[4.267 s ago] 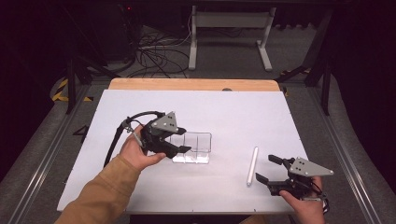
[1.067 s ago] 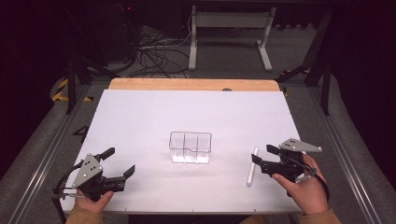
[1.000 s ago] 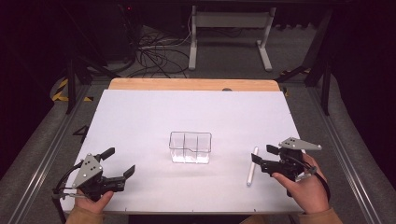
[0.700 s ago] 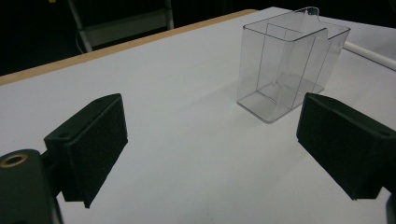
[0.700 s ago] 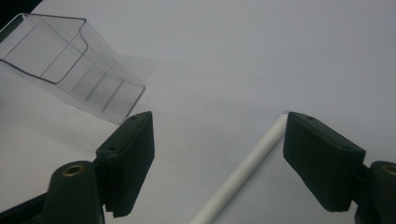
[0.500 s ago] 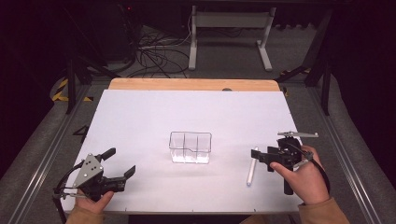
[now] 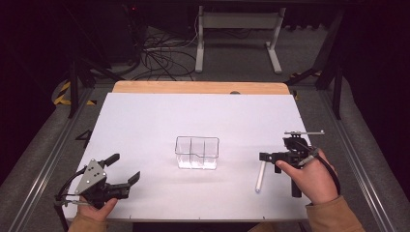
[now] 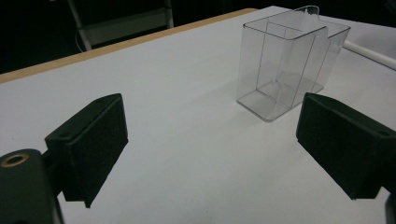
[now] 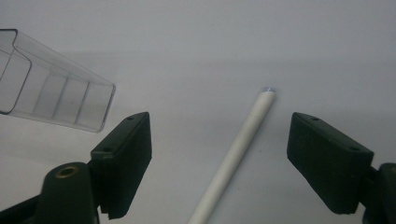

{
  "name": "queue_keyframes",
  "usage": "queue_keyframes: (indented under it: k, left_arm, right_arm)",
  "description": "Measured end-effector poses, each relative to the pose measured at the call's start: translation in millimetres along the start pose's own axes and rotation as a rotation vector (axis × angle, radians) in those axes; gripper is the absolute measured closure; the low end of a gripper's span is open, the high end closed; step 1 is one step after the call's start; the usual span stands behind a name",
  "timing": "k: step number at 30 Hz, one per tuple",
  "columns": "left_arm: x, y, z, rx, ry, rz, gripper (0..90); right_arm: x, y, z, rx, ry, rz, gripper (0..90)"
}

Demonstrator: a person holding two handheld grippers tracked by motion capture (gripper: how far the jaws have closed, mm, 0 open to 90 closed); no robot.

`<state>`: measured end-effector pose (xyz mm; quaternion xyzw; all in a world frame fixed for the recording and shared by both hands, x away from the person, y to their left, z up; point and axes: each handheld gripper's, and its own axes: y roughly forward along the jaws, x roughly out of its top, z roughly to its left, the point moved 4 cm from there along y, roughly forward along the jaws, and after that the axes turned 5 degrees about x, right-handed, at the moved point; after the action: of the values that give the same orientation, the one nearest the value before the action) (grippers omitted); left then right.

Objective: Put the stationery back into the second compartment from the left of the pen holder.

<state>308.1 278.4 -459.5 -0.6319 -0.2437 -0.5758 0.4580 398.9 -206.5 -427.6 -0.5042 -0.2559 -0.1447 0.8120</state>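
While jaws agape, pen (image 9: pixel 236 154) between

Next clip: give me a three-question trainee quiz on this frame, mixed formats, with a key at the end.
1. True or false: the white pen is standing inside the clear plastic organizer.
2. Multiple choice: the right gripper has its jaws (A) shut on the pen, (B) open, one on each side of the pen, (C) open around the organizer.
3. Fill in: the left gripper sits open near the table's front-____ corner.

Key
1. False; the pen lies flat on the table, to the right of the organizer.
2. B
3. left
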Motion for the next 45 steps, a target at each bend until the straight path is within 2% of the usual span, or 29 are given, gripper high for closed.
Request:
queue_keyframes:
  k: [6,11,17,20,26,28,34,45]
  left_arm:
    - [-0.1,0.2,0.1,0.001,0.002,0.001,9.8]
    - [-0.3,0.6,-0.2,0.0,0.001,0.002,9.8]
    - [-0.9,0.7,-0.2,0.001,0.003,0.004,10.0]
    - [-1.2,0.5,-0.1,0.0,0.002,0.005,10.1]
    - [-2.2,0.5,-0.7,-0.002,0.003,0.011,10.5]
    - [-2.5,0.6,-0.7,0.0,0.005,0.014,10.9]
    - [-3.1,1.0,-1.1,-0.002,0.009,0.02,11.5]
    - [-3.7,1.3,-2.1,-0.009,0.012,0.025,11.8]
  right_arm:
    - [2.3,0.8,-0.2,-0.008,0.02,0.013,23.4]
    - [4.1,2.9,-0.1,-0.029,0.072,0.05,25.2]
    - [8.2,7.6,-0.6,-0.072,0.151,0.117,32.3]
    - [10.6,12.7,-1.3,-0.098,0.166,0.14,33.5]
    - [13.4,23.2,-4.6,-0.138,0.215,0.21,44.9]
    - [14.5,25.6,-5.7,-0.146,0.219,0.213,46.6]
    - [16.4,34.5,-5.0,-0.171,0.272,0.254,52.6]
    - [14.3,50.6,-7.1,-0.245,0.314,0.318,59.2]
